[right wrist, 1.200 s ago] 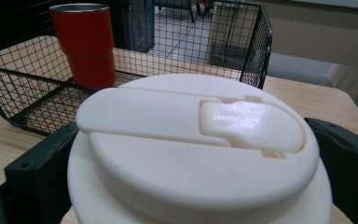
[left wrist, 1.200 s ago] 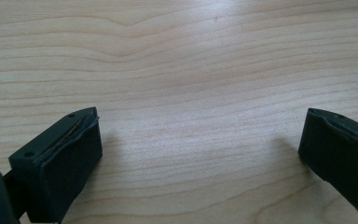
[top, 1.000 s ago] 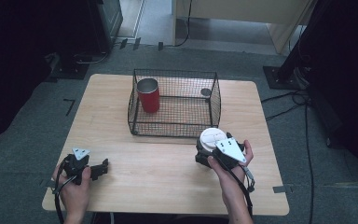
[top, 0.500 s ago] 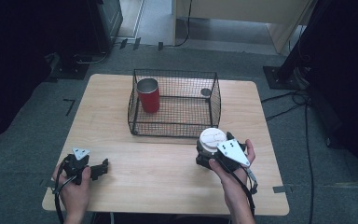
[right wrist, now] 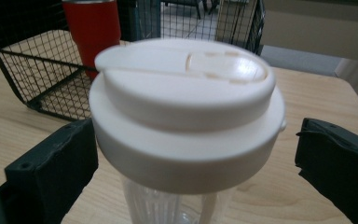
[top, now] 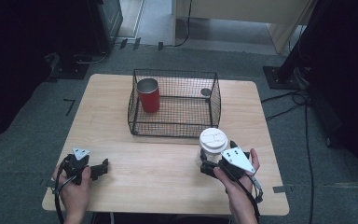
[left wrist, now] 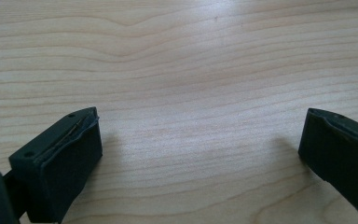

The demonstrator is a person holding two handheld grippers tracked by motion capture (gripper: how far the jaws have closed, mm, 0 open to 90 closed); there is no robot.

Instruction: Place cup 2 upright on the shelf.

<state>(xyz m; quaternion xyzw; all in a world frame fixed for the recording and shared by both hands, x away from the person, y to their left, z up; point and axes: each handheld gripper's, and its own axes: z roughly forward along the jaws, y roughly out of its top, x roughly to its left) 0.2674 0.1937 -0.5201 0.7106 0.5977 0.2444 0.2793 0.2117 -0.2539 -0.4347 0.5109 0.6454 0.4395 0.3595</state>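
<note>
The clear plastic bottle (right wrist: 182, 140) carried a broad white flip-top lid (top: 213, 139) and had ribbed see-through walls below it. It stood upright, long axis vertical, lid up, on the wooden surface (top: 158, 168) just in front of the wire basket (top: 175, 103), near the right edge. The right gripper (right wrist: 186, 163) had its fingers (right wrist: 51, 172) spread on either side of the bottle; whether they touched it was hard to judge. The left gripper (left wrist: 200, 158) rested near the front-left corner, fingers apart over bare wood. A red tumbler (top: 148, 94) stood inside the basket.
</note>
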